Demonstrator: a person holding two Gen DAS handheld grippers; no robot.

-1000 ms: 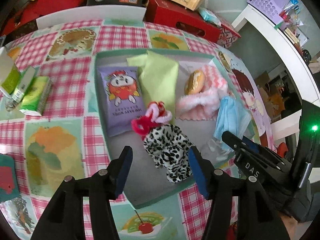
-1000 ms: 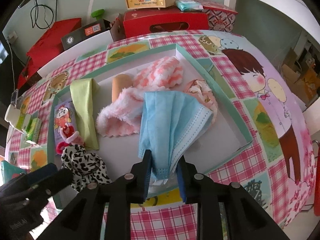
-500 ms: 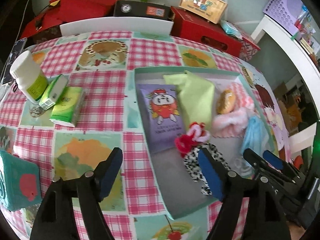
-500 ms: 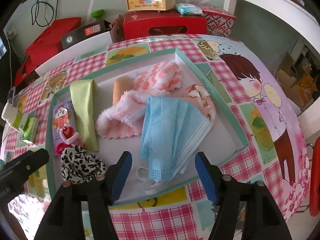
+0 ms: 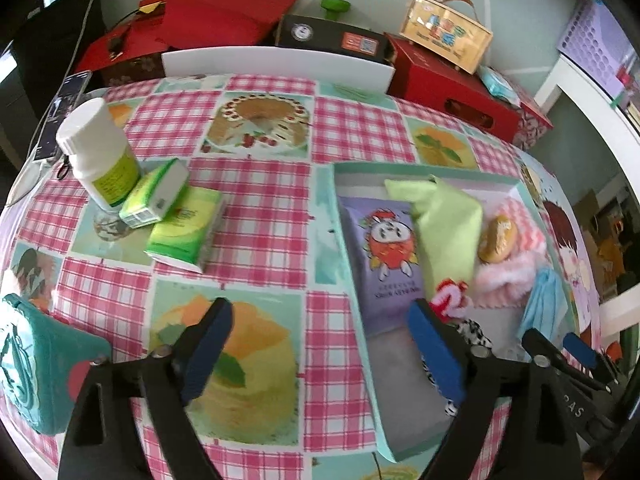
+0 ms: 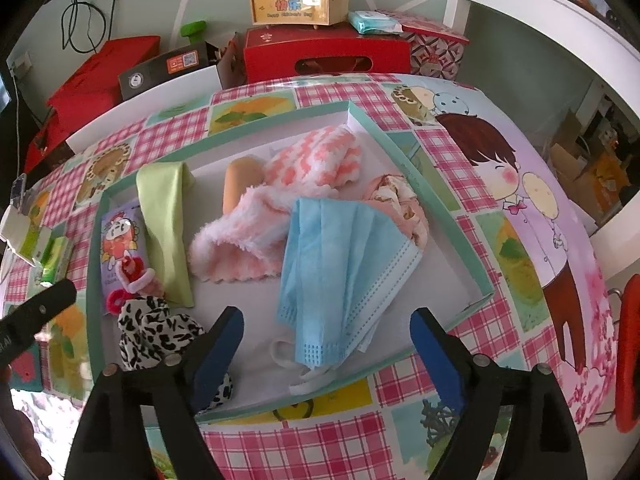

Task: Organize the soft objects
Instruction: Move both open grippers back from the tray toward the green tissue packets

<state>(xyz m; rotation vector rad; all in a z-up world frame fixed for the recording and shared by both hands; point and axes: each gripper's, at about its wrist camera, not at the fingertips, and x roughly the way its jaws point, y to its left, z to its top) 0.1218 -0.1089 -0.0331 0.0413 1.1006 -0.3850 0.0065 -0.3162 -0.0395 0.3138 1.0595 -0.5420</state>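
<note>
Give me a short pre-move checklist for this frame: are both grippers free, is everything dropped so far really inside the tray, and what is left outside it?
1. Right gripper empty, jaws just opened: ok.
2. Blue face mask released, lying in the tray: ok, though an ear loop reaches its near edge.
3. Left gripper empty, jaws just opened: ok.
4. Leopard-print cloth inside the tray: ok.
5. Green tissue pack still outside on the tablecloth: not ok.
6. Teal pouch at the left edge, soft or not: cannot tell.
</note>
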